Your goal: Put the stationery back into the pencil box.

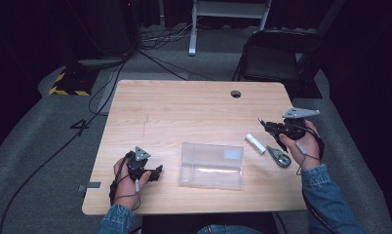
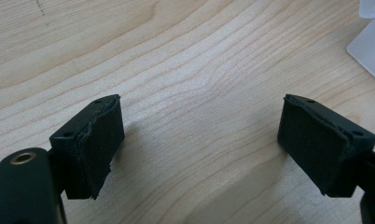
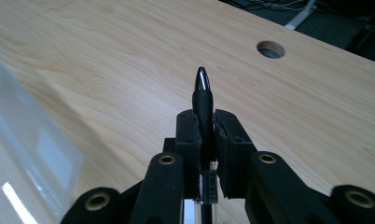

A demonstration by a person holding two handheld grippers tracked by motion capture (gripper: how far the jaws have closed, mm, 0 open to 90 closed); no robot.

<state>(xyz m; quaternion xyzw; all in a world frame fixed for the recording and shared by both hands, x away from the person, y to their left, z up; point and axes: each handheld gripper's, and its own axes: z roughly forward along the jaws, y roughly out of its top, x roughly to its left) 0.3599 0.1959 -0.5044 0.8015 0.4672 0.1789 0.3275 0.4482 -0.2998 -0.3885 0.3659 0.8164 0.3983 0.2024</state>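
Note:
My right gripper point(image 1: 270, 126) hangs above the table's right side, shut on a black pen point(image 1: 261, 121). In the right gripper view the pen point(image 3: 203, 93) sticks out forward between the closed jaws of that gripper point(image 3: 205, 126), its glossy tip pointing across the table. My left gripper point(image 1: 157, 171) rests low at the front left of the wooden table point(image 1: 184, 107). Seen in the left gripper view, the left gripper point(image 2: 199, 140) is open, with bare wood between its pads. A clear plastic box point(image 1: 212, 165) lies at the front middle, between the two hands.
A short white tube point(image 1: 255, 143) and a grey oval object point(image 1: 280, 157) lie on the table just below the right gripper. A cable hole point(image 1: 235, 93) sits near the far edge. A dark folding chair point(image 1: 272, 58) stands behind the table, with cables on the floor.

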